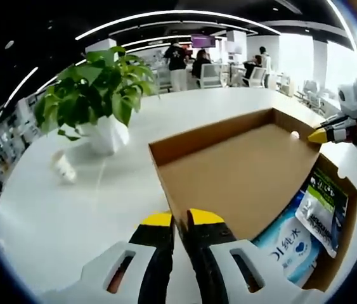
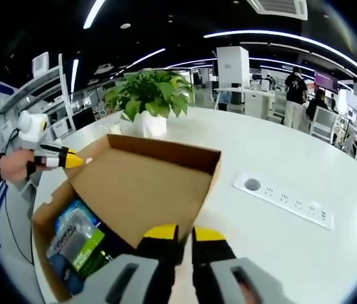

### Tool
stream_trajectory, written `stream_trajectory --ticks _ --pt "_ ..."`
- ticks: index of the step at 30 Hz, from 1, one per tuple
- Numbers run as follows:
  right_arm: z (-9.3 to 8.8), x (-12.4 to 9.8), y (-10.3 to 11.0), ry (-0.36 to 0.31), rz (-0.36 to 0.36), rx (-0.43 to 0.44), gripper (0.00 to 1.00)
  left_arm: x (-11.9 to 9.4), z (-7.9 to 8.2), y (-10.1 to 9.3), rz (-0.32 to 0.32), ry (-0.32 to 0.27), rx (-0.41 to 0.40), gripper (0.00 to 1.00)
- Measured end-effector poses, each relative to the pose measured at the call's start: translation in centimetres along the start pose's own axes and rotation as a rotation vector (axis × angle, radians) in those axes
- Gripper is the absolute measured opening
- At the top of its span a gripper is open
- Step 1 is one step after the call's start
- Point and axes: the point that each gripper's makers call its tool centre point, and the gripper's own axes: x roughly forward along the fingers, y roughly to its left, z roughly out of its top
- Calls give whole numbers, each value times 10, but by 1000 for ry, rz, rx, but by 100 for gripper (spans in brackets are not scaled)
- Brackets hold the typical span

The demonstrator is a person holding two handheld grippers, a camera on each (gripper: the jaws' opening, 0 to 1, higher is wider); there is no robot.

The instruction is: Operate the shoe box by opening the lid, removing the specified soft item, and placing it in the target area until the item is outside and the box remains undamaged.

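Note:
A brown cardboard shoe box (image 1: 350,209) stands on the white table with its lid (image 1: 241,171) raised and tilted over it. My left gripper (image 1: 181,219) is shut on the lid's near edge. At the lid's far corner sits the right gripper (image 1: 328,133). From the right gripper view, my right gripper (image 2: 185,234) is shut on the lid (image 2: 140,183), and the left gripper (image 2: 61,157) holds the opposite corner. Under the lid the box (image 2: 42,235) holds a blue soft pack (image 1: 289,246) (image 2: 75,212) and a green-and-black pouch (image 1: 323,209) (image 2: 82,246).
A potted plant (image 1: 102,95) (image 2: 149,95) stands beyond the box, and a paper cup (image 1: 64,168) lies on its side nearby. A socket strip (image 2: 284,199) is set into the table (image 2: 273,152). People and chairs are far behind.

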Motion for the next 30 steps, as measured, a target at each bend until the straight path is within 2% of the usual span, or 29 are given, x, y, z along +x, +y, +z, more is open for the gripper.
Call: stream_trajectory --ticks 16,30 --pt "-3 3 0 10 0 19 4 6 -4 0 -3 25 -15 7" --pt "-6 5 -1 22 -8 28 5 7 -4 1 37 44 46 8"
